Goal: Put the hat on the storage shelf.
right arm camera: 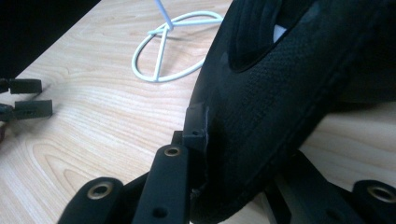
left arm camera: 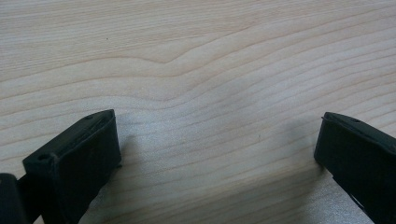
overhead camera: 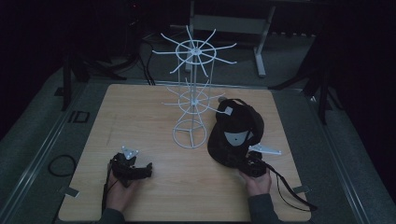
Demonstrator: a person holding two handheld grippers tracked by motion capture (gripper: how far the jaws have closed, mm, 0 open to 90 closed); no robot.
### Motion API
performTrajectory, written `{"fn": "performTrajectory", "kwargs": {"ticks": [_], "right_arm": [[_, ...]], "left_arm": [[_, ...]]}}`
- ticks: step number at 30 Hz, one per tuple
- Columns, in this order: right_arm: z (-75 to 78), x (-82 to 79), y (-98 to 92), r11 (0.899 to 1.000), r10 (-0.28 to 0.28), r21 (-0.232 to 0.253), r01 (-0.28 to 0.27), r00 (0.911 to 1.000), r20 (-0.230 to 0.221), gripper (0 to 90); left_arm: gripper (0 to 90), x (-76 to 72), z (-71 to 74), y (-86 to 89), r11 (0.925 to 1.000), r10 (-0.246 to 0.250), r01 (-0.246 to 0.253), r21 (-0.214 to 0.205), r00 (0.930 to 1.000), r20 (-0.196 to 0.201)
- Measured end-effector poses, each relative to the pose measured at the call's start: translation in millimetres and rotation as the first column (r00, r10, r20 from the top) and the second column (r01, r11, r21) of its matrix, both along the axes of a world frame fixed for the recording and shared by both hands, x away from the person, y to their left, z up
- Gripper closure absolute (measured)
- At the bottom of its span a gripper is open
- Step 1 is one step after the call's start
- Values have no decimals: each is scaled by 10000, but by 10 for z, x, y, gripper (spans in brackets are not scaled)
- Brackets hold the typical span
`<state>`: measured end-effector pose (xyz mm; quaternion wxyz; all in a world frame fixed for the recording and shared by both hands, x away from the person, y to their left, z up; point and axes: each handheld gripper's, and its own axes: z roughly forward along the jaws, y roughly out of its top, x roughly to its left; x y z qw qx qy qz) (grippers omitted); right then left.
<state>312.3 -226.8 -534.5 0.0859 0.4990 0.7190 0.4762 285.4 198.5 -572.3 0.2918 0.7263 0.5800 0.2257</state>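
While the left gripper (overhead camera: 148,169) rests open on the table (overhead camera: 154,186), the right gripper (right arm camera: 205,154) clamps the cap's brim (right arm camera: 261,140).

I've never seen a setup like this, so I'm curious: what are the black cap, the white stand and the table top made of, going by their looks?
The black cap looks like woven fabric: a fine matte weave shows on its brim. The white stand appears to be thin wire, probably coated metal, smooth and evenly white. The table top shows pale wood grain with a flat, smooth finish; whether solid wood or laminate, I can't tell.
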Motion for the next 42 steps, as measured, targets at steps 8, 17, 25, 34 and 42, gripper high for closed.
{"fn": "performTrajectory", "kwargs": {"ticks": [8, 17, 25, 34, 42], "right_arm": [[90, 72, -78, 9999, -79, -86, 81, 9997, 238, 808], [185, 126, -151, 9985, -485, -228, 503, 9961, 742, 863], [206, 147, -152, 9963, -793, -257, 821, 9922, 961, 864], [266, 172, -194, 9949, -947, -237, 981, 9885, 1176, 864], [298, 195, -206, 9944, -956, -326, 1008, 9863, 1344, 864]], "left_arm": [[2, 0, 0, 0, 10000, -2, 2, 1, 10000, -1], [2, 0, 0, 0, 10000, 1, -1, -1, 10000, 0], [2, 0, 0, 0, 10000, 2, -2, 1, 10000, -1], [2, 0, 0, 0, 10000, 1, -1, 2, 10000, -1], [2, 0, 0, 0, 10000, 1, -1, 0, 10000, -3]]}}
